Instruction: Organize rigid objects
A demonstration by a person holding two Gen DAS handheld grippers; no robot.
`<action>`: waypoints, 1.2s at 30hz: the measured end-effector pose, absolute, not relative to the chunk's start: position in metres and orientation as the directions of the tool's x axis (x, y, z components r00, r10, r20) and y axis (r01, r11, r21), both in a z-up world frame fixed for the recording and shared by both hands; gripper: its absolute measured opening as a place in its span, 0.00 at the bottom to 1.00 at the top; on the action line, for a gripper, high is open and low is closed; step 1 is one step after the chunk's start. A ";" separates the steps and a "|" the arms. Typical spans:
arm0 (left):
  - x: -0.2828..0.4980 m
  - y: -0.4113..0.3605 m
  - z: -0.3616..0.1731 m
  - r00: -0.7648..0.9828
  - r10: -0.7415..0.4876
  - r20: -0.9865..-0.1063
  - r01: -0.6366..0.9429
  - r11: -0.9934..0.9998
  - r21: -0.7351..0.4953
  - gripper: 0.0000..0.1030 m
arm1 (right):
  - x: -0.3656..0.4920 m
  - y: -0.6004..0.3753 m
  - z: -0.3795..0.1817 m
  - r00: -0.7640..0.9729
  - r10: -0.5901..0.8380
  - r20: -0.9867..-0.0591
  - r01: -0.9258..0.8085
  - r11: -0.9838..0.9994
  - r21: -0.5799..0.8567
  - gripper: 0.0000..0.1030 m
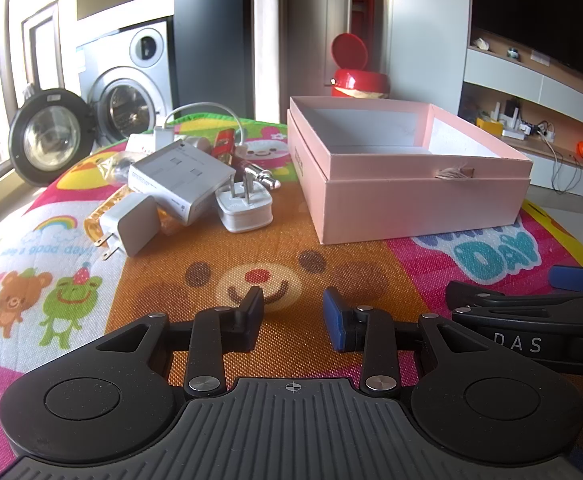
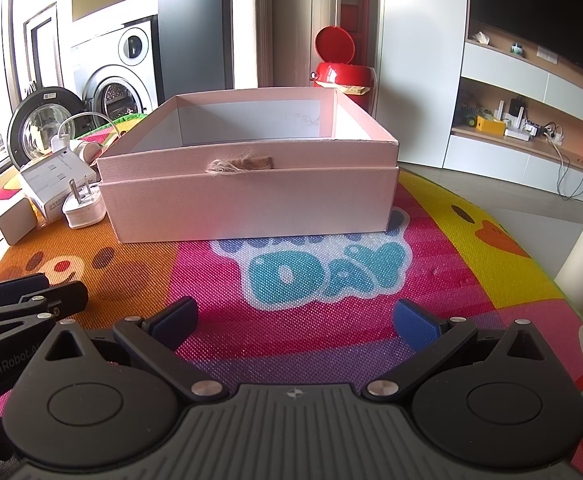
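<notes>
Both empty: left gripper [image 1: 293, 318] parted, right gripper [image 2: 295, 320] spread wide. Ahead, white plug adapter [image 1: 244, 209]: light, rigid, likely slick; best pinched across flat sides for pink box [image 1: 411, 194].

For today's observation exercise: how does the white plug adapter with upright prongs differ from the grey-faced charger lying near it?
The white plug adapter stands with prongs pointing up; the grey-faced charger lies tipped over, prongs pointing sideways toward the camera. The adapter is all white with silver prongs; the charger has a grey face and brassy prongs. The adapter sits nearer the pink box. Both rest ungripped on the mat.
</notes>
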State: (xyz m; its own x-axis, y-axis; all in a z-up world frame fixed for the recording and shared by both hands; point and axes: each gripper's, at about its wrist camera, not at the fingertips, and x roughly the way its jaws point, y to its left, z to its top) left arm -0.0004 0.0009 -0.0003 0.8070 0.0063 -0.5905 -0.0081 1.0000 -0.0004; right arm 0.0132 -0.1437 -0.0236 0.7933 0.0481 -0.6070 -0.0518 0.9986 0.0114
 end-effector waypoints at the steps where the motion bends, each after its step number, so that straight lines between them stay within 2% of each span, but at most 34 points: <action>1: 0.000 0.001 0.000 0.807 0.007 -0.591 -0.008 1.000 0.000 0.36 | 0.013 -0.143 -0.024 0.793 0.048 -0.607 -0.052 0.999 0.012 1.00; 36: -0.001 -0.002 0.000 0.808 0.017 -0.589 -0.009 1.000 0.017 0.36 | 0.015 -0.146 -0.022 0.782 0.065 -0.620 -0.070 0.997 0.015 1.00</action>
State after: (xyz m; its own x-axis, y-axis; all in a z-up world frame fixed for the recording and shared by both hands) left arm -0.0007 -0.0016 -0.0005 0.8076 0.0171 -0.5895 -0.0086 0.9998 0.0172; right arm 0.0149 -0.1459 -0.0215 0.7823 0.0645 -0.6195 -0.0701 0.9974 0.0154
